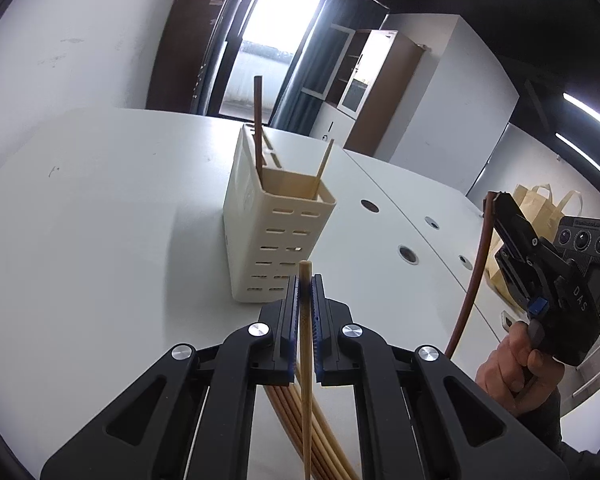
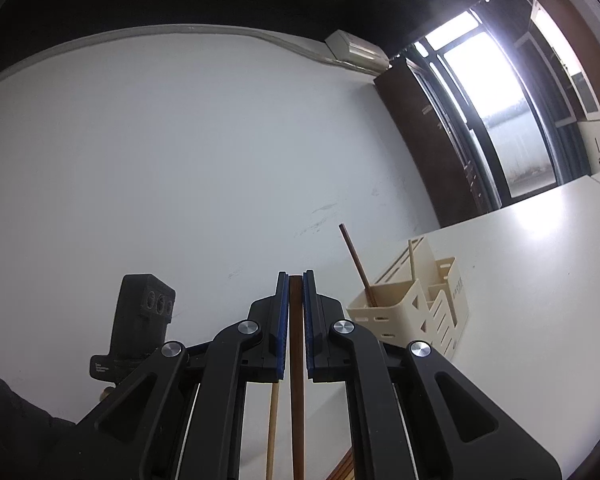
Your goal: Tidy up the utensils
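Note:
A cream slotted utensil holder [image 1: 278, 224] stands on the white table [image 1: 100, 208]. A dark brown chopstick [image 1: 257, 128] and a light one [image 1: 325, 162] stand in it. My left gripper [image 1: 305, 280] is shut on a light wooden chopstick [image 1: 306, 360], just in front of the holder. Several more light chopsticks [image 1: 320, 440] lie below it. My right gripper [image 2: 296, 278] is shut on a dark brown chopstick [image 2: 297, 380]; in the left wrist view it [image 1: 494, 200] is held in the air at the right. The holder [image 2: 416, 304] sits to its right.
Round cable holes [image 1: 408, 255] dot the table to the right of the holder. A paper bag [image 1: 540, 208] stands behind the right gripper. A wall [image 2: 180, 160], a window door [image 1: 268, 40] and cabinets [image 1: 380, 80] lie beyond the table.

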The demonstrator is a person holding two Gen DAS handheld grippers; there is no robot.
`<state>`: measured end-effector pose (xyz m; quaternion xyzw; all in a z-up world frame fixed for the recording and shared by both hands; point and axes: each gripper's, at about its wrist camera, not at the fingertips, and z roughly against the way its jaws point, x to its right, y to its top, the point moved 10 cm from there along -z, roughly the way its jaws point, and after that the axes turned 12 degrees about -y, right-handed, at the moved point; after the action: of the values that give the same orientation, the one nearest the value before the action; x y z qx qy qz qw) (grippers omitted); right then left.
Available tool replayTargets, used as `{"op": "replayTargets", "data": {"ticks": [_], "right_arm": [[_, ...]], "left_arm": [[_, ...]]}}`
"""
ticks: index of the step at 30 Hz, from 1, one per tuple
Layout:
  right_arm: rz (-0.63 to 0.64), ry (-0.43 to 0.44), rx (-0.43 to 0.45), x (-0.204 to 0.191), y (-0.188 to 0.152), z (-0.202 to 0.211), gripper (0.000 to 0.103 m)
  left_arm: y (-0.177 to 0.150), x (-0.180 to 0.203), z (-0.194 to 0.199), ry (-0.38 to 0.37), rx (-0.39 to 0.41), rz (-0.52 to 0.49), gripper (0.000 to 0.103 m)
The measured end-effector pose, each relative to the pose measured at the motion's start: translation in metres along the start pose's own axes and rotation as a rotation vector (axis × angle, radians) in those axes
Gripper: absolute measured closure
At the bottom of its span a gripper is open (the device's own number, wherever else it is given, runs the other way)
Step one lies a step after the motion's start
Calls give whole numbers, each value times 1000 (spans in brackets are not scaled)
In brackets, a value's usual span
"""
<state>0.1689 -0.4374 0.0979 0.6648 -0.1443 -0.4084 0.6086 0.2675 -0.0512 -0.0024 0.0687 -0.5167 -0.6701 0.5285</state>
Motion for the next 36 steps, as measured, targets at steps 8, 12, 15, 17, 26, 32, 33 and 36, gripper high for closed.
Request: {"op": "replayTargets", "data": {"ticks": [8, 12, 15, 17, 26, 32, 33, 36], "right_arm": [[47, -26, 53, -10, 25, -4, 95], [44, -34, 62, -8, 29, -6, 95], [34, -43, 63, -2, 25, -4, 95], [18, -49, 58, 5, 22, -3, 95], [-36, -67, 43, 29, 9, -7, 95], [-51, -67, 36, 40, 6, -11, 95], [-58, -66, 37, 42, 7, -13, 95], [-76, -67, 39, 49, 5, -16, 95]], "left_arm": [[26, 27, 14, 3, 42, -71, 103], [29, 26, 9, 28, 9, -84, 103], [7, 12, -14, 56, -97, -55, 103], [-11, 1, -35, 69, -179, -40, 103], [-72, -63, -135, 220, -434, -59, 98], [-60, -93, -159, 258, -427, -83, 81], [-60, -94, -165, 243, -441, -91, 79], [-58, -91, -174, 227, -457, -103, 73]]}}
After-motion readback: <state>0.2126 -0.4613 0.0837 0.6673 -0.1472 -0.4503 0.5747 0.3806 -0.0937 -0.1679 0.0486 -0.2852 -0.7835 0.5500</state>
